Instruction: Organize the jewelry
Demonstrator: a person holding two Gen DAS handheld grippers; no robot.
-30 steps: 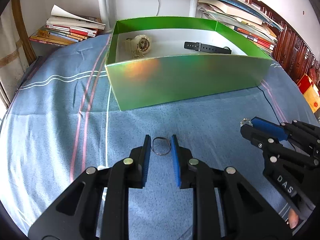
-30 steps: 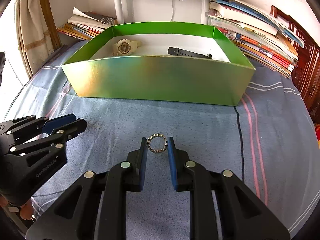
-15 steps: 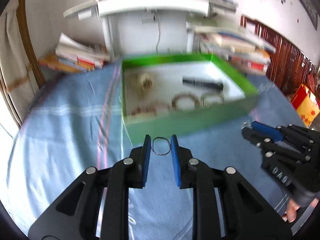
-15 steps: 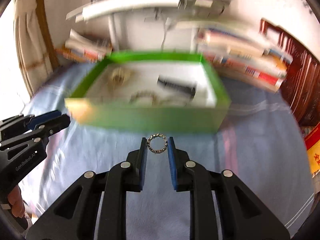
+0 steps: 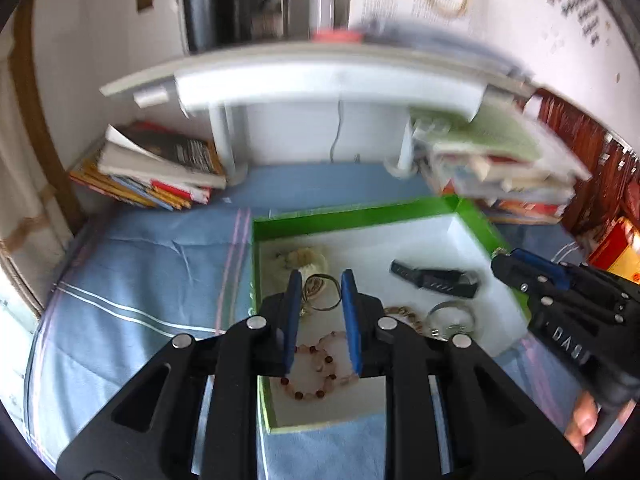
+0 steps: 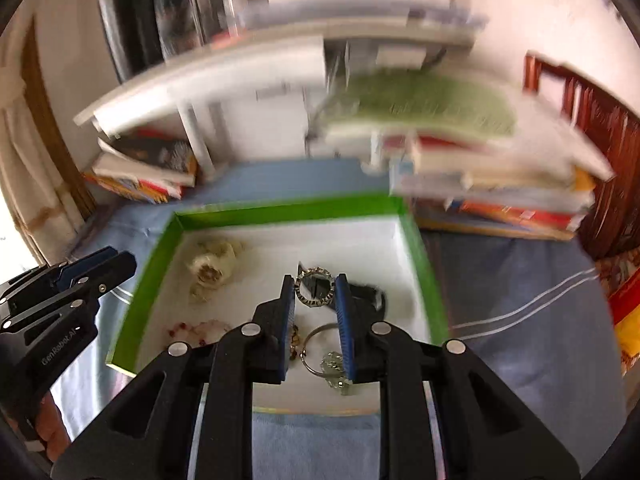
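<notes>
Left gripper (image 5: 321,288) fingers pinch a thin ring (image 5: 323,294) and right gripper (image 6: 315,290) fingers pinch a studded ring (image 6: 315,291), both held at frame centre above the green box (image 6: 280,210), apparently for release inside.

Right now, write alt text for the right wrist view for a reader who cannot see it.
The right gripper pinches a studded ring above an open green box on a blue bedspread. Inside lie a cream watch, a black strap, beads and a bangle; the left gripper is at the left edge.
</notes>
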